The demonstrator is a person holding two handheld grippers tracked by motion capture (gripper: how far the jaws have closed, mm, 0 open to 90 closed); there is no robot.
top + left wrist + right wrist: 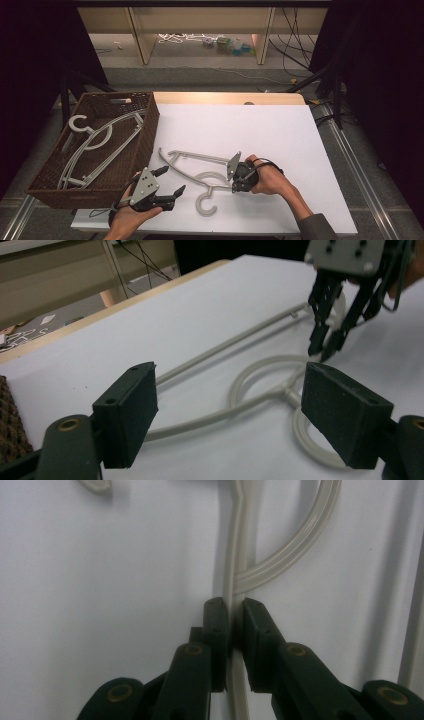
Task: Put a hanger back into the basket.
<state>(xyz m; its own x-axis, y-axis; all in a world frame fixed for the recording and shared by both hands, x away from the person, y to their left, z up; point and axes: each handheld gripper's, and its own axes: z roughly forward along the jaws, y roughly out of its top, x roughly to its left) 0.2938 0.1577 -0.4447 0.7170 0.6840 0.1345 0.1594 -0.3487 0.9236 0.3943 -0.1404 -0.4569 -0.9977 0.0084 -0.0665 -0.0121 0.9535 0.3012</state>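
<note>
White board covers the bench [280, 130], where a pale plastic hanger [200, 172] is lying near the front edge. Its bar is clamped by the right tongs [232, 611]; the left tongs [167, 182] are held apart nearby. Two more hangers [95, 145] are kept in the wicker basket [145, 135] at left.

You're working in a lab-style recording room: a white surface [280, 130] on metal rails [357, 165], black curtains [385, 75] at both sides, loose cables [292, 37] across the floor beyond.
</note>
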